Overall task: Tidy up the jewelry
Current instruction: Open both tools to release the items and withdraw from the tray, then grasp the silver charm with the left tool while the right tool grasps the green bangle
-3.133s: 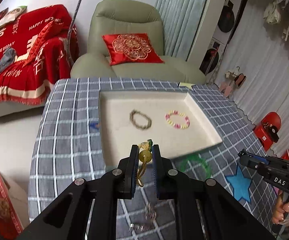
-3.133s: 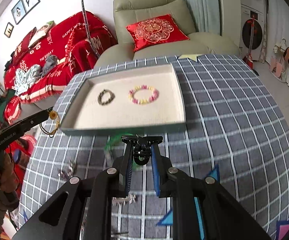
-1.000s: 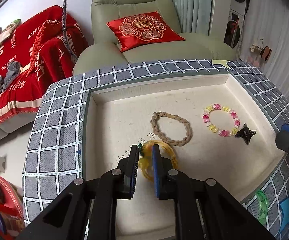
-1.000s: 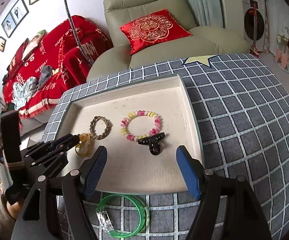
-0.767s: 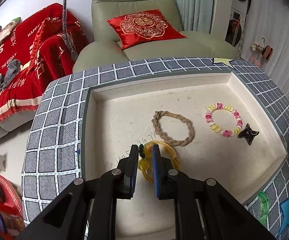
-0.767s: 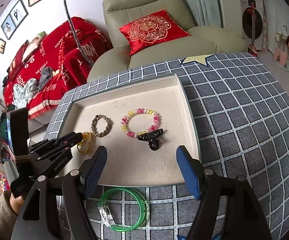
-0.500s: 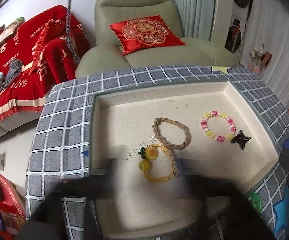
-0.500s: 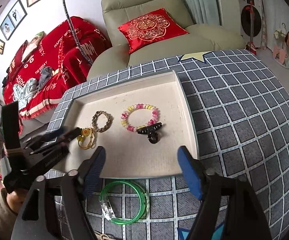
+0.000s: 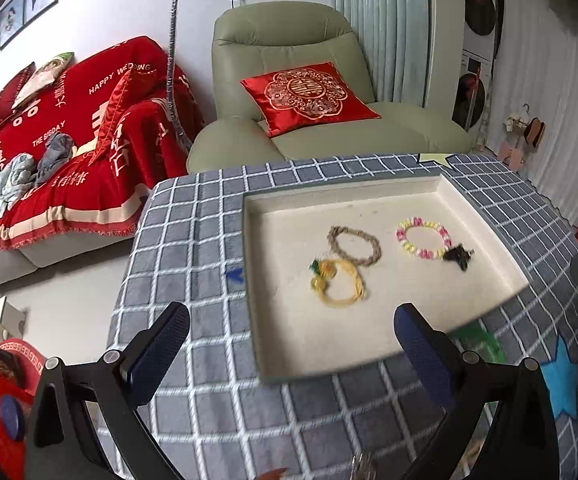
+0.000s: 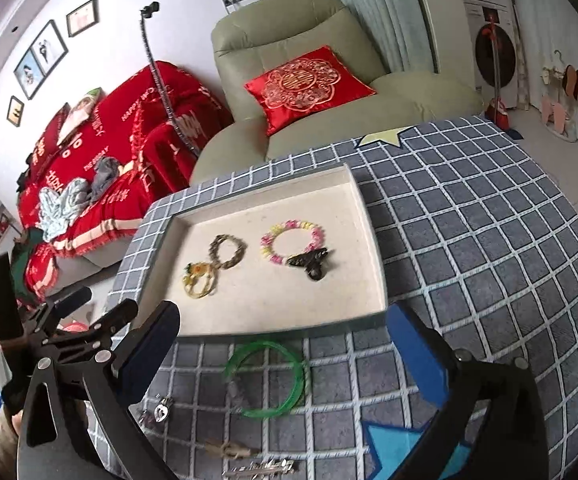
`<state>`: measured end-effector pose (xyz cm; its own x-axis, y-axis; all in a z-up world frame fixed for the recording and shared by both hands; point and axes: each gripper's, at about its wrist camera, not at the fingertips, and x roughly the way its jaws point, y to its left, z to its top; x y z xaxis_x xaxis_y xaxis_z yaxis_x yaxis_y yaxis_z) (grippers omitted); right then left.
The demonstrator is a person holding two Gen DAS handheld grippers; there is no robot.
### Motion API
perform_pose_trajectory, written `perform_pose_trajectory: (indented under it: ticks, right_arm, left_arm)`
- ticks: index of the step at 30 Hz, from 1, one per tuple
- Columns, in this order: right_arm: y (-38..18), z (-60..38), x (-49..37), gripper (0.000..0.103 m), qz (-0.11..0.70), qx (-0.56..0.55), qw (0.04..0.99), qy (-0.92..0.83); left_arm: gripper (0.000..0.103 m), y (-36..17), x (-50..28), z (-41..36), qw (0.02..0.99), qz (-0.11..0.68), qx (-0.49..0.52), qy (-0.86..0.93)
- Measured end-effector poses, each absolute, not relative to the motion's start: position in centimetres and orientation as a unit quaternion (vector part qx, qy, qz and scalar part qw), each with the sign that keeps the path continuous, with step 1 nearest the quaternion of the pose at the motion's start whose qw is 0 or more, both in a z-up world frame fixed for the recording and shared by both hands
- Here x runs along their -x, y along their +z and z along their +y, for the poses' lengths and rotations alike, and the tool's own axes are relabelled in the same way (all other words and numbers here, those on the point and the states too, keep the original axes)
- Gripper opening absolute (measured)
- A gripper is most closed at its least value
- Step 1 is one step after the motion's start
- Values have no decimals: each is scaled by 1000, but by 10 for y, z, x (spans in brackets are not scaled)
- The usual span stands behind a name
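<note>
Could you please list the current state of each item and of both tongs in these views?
Left tongs: open, empty.
Right tongs: open, empty.
Tray: on the checked cloth, holding four pieces.
Yellow bracelet: lying in the tray, touching the braided bracelet.
Braided bracelet: flat in the tray.
Beaded bracelet: flat in the tray.
Black hair clip: in the tray, against the beaded bracelet.
Green bangle: outside the tray, on the cloth.

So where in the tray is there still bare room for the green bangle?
The tray has a bare strip along its near wall, in front of the yellow bracelet and black hair clip. The far strip is also bare. The middle is crowded: braided bracelet and bead bracelet. The green bangle lies outside.
</note>
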<state>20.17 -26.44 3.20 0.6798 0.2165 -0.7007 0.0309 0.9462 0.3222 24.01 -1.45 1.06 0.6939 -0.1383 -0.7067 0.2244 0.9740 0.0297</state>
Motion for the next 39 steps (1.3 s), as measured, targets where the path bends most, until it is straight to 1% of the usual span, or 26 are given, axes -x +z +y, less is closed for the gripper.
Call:
perform_pose_trajectory:
  ticks: [7, 17, 28, 39]
  right_arm:
    - [27, -253, -181, 103, 436, -145, 886, 59]
    - [-14, -238, -142, 103, 484, -123, 865, 53]
    - [-33, -236, -121, 103, 509, -87, 855, 40]
    - [-37, -237, -154, 103, 511, -99, 854, 21]
  left_arm:
    - [103, 0, -204, 10, 910, 399, -41, -100]
    - [103, -33, -156, 18, 896, 435, -21, -89]
    - [103, -51, -145, 8, 890, 450, -15, -78]
    - [103, -59, -150, 8, 888, 456, -12, -64]
